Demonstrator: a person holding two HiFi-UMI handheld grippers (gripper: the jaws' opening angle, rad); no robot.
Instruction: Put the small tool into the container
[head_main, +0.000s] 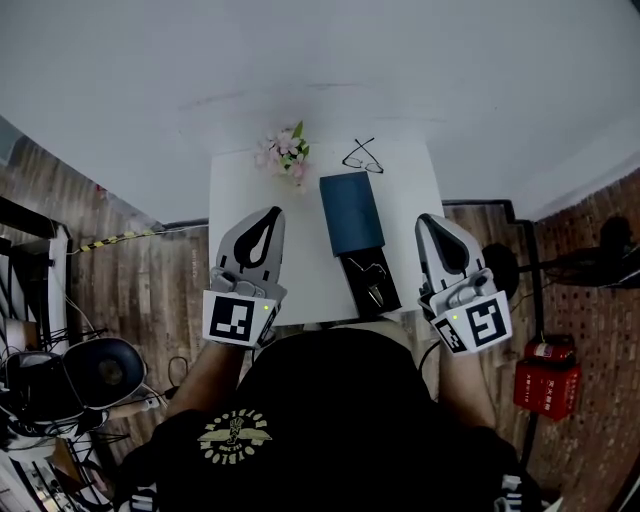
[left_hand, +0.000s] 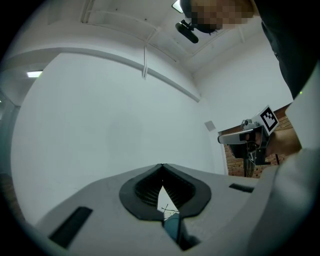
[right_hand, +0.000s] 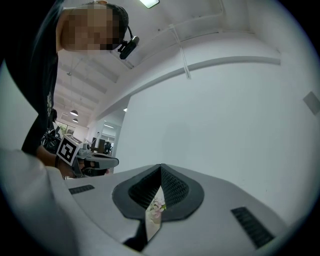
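Head view: the small tool (head_main: 372, 285), apparently thin, light, rigid metal, lies on a black tray (head_main: 350, 292) at the desk's (head_main: 230, 200) near edge, touching the blue container (head_main: 351, 212). It is best pinched across its middle. Left gripper (head_main: 274, 211) and right gripper (head_main: 425, 219) are both clenched and empty.

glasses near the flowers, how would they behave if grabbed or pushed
The glasses have a thin dark frame, so probably light and easily bent by a hard pinch. Lying low on the smooth white table, they would likely slide when pushed, not roll.
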